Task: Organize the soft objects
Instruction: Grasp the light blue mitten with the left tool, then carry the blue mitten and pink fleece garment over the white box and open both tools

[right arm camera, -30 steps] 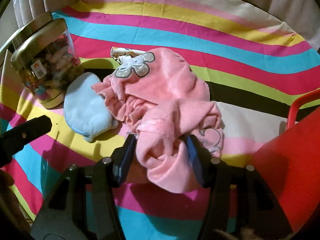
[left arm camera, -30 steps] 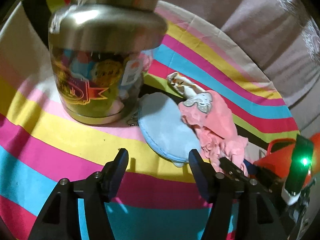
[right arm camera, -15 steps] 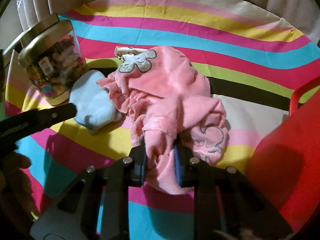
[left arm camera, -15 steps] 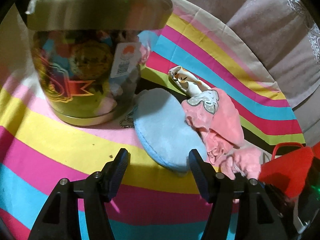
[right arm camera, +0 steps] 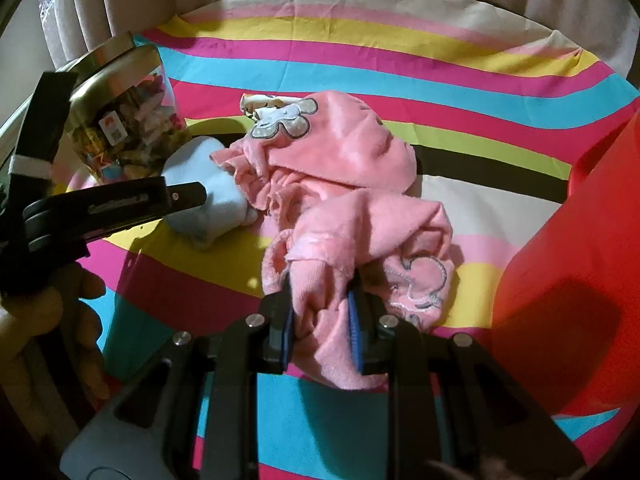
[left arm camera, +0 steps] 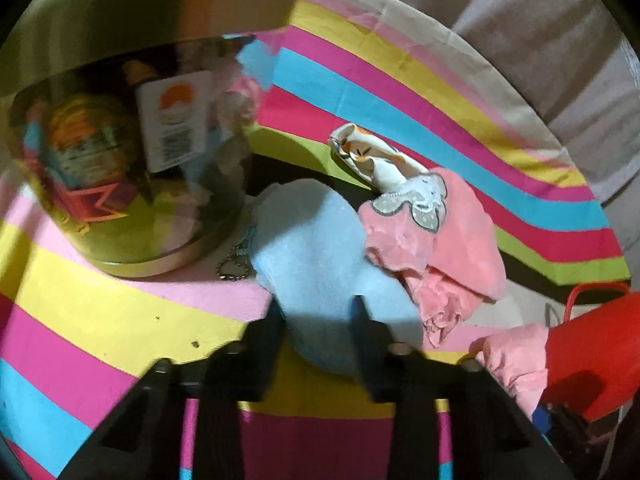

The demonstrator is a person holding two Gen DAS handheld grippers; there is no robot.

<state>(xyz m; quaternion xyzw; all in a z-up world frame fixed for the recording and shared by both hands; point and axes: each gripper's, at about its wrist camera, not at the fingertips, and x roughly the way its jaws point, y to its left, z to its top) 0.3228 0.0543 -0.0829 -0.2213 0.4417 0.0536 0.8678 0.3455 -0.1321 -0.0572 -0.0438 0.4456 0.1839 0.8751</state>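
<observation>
A light blue plush pouch [left arm camera: 312,240] with a small ball chain [left arm camera: 234,268] lies on the striped cloth [left arm camera: 100,320], beside a crumpled pink garment [left arm camera: 460,232]. My left gripper [left arm camera: 318,312] is closing its jaws, with the pouch's near edge filling the gap between them. In the right wrist view, one left fingertip [right arm camera: 188,196] rests over the pouch [right arm camera: 200,184]. My right gripper [right arm camera: 322,296] is shut on a bunched fold of the pink garment [right arm camera: 340,160] near its front end.
A gold-lidded clear jar [left arm camera: 120,160] of colourful pieces stands close on the left, touching the pouch's far side. A white printed cloth [left arm camera: 360,152] peeks from under the pink garment. A red plastic container [right arm camera: 580,260] stands at the right. A hand [right arm camera: 60,320] holds the left gripper.
The left gripper moved forward to the blue pouch and narrowed its jaws around the pouch's edge. The right gripper's jaws closed on the pink garment fold.
</observation>
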